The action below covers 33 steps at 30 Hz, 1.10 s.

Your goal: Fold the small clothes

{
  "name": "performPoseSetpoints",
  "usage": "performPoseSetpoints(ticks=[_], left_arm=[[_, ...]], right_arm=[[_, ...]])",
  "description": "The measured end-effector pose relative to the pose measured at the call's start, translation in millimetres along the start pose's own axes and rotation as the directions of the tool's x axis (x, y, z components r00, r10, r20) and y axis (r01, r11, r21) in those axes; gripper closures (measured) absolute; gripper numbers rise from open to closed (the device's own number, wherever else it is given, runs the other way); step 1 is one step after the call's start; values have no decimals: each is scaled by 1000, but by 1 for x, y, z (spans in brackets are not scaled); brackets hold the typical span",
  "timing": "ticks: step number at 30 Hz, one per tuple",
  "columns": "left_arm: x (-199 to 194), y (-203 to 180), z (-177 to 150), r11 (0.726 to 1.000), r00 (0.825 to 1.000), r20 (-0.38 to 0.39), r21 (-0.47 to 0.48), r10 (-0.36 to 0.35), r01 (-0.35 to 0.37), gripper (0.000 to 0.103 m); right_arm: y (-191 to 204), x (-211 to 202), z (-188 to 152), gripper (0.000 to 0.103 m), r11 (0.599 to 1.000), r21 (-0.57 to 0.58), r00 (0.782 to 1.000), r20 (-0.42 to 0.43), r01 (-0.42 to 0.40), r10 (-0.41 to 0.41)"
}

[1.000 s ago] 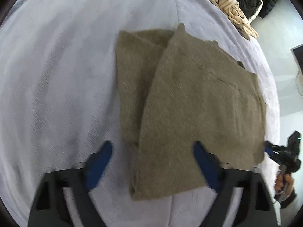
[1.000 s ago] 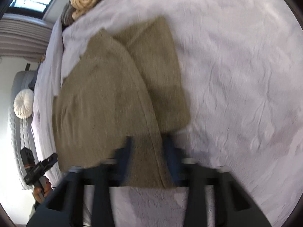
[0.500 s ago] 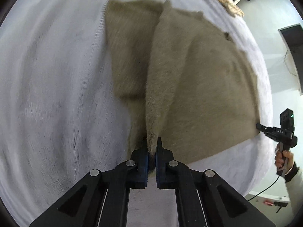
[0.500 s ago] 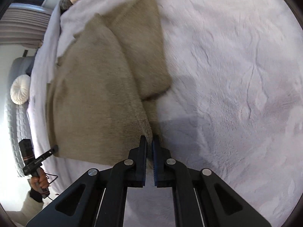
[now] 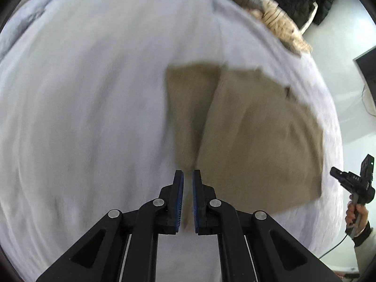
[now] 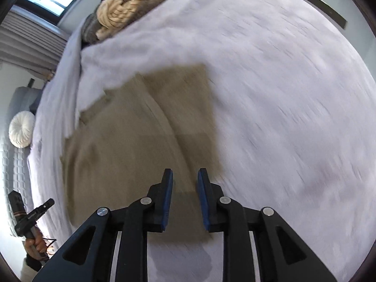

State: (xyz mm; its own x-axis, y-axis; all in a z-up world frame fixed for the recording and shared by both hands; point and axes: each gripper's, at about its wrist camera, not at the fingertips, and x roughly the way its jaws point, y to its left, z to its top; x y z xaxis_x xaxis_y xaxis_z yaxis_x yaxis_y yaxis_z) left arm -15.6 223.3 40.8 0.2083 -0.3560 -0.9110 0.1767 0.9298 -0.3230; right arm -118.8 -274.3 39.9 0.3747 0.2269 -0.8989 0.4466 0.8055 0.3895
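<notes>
An olive-brown knitted garment [image 5: 253, 136] lies on a white bedspread [image 5: 82, 117], with one part folded over another. My left gripper [image 5: 185, 176] is nearly closed with a narrow gap, at the garment's near corner; a strip of cloth shows between its fingers. In the right wrist view the same garment [image 6: 131, 145] lies ahead. My right gripper [image 6: 185, 175] is partly open above the garment's near edge and holds nothing. Both views are motion-blurred.
A pile of beige and grey knitwear [image 5: 270, 16] lies at the far edge of the bed and also shows in the right wrist view [image 6: 122, 7]. A round white cushion [image 6: 22, 129] sits at left. Dark clothes [image 5: 303, 0] lie beyond the bed.
Both grippers shut on the garment's near edge half a second ago. Now the right one has opened and let go, both have pulled back, and the garment lies farther away.
</notes>
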Motion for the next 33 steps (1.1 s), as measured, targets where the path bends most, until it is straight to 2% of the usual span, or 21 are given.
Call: performPoseSetpoints(ticks=[4,6,7,8,9,12,13,14,15,16,19,23,27,33], left_arm=[[22,-35,44,999,998,59,53,-3,0,96],[40,-53,63,997,997,72,72,-1,-5,96],[45,-57,69,997,997,76,79,11,-17,96],[55,-64,76,995,995,85,82,49,-56,96],[60,-64,80,995,994,85,77,63,-70,96],[75,-66,90,996,995,78,49,65,-68,96],[77,-67,91,997,995,78,46,64,-68,96],[79,-68,92,996,994,82,48,66,-70,96],[82,-72,93,995,993,89,59,80,-86,96],[84,-74,93,991,990,96,72,101,-109,96],[100,-74,93,982,983,87,86,164,-171,96],[112,-57,93,988,987,76,33,145,-148,96],[113,-57,93,988,986,75,33,148,-151,96],[102,-56,89,986,984,78,37,161,-164,96]], right_arm=[[39,33,33,79,999,-38,1000,19,-7,8],[56,49,50,78,996,-84,1000,17,20,-19],[60,54,55,64,994,-103,999,23,43,-41],[63,58,61,40,990,-121,997,32,73,-69],[65,63,67,32,987,-137,996,39,83,-79],[64,76,79,30,987,-148,998,18,59,-57],[62,81,82,37,989,-140,999,6,54,-54],[61,86,84,67,990,-129,999,-3,49,-50],[60,92,86,87,992,-118,999,-22,40,-42],[61,98,86,96,993,-113,998,-43,34,-39],[75,98,84,96,973,-201,994,10,109,-110],[76,109,84,96,946,-256,980,42,200,-196],[72,110,85,94,952,-223,977,60,211,-203],[70,87,83,89,962,-169,976,84,213,-202]])
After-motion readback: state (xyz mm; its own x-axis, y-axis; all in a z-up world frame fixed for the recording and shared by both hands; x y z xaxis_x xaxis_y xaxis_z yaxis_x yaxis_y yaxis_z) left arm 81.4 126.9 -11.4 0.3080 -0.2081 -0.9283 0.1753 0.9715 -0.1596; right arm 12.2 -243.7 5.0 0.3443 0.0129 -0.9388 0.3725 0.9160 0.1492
